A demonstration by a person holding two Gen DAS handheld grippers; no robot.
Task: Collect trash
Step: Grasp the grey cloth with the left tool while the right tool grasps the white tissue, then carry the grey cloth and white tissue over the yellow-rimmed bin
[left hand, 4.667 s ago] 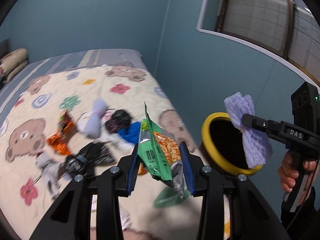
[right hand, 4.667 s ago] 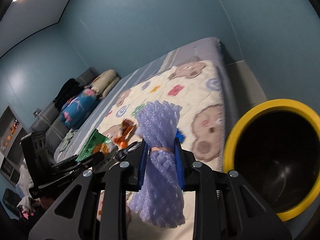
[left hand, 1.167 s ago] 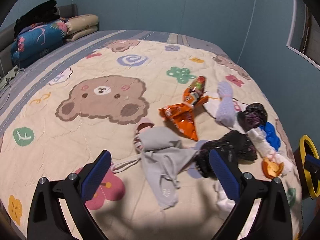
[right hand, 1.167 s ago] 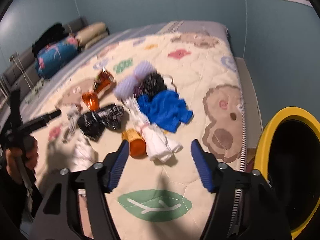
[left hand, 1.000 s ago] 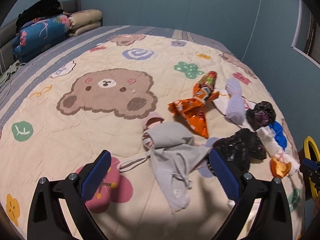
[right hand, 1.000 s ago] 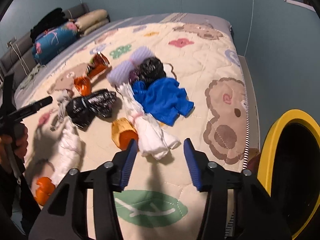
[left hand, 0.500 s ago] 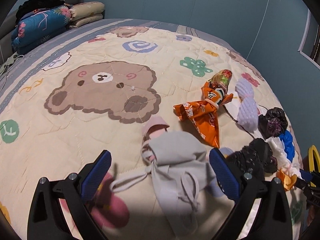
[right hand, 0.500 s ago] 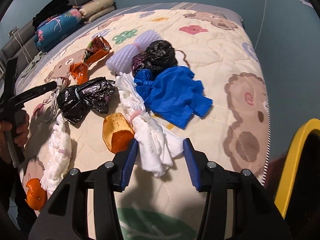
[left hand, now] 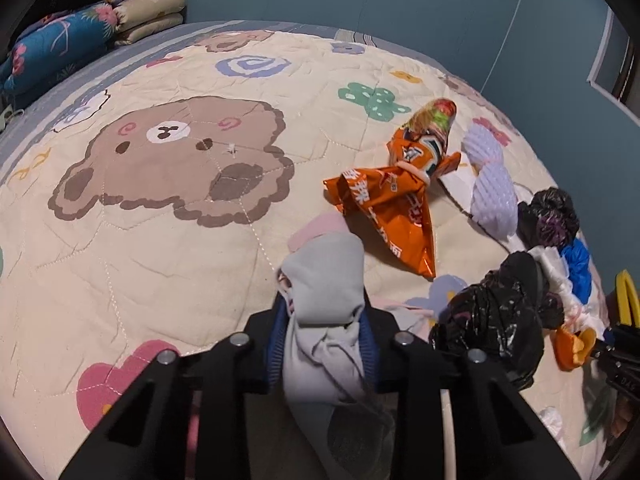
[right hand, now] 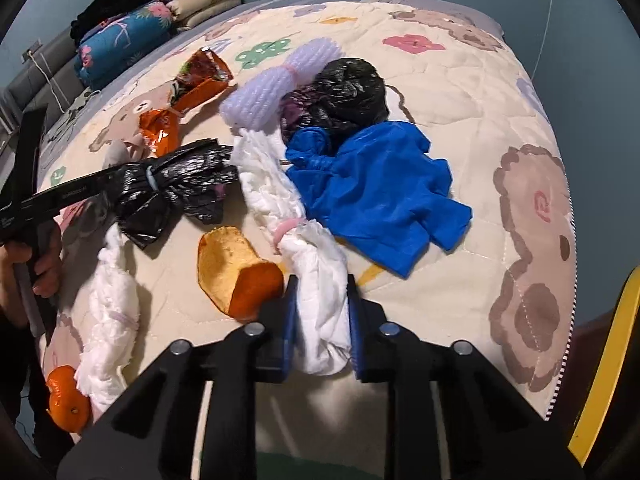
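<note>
My left gripper [left hand: 324, 342] is closing, and its blue pads press a crumpled grey cloth [left hand: 324, 280] that lies on the bear-print quilt [left hand: 160, 240]. In the right wrist view my right gripper [right hand: 321, 320] is closing too, its pads squeezing the near end of a white tissue bundle [right hand: 316, 280] tied with a pink band. An orange peel [right hand: 236, 276] lies just left of that bundle. A blue plastic bag [right hand: 376, 184] lies to its right.
An orange snack wrapper [left hand: 396, 200], a lilac foam net [left hand: 490, 188] and a tied black bag [left hand: 496, 320] lie on the quilt. A second white bundle [right hand: 108, 300] and a mandarin [right hand: 66, 400] sit at the left. The yellow bin rim [right hand: 600, 360] stands beside the bed.
Both grippers came down toward the quilt. The left one went from wide open to closed on the grey cloth, and the right one closed on the white bundle.
</note>
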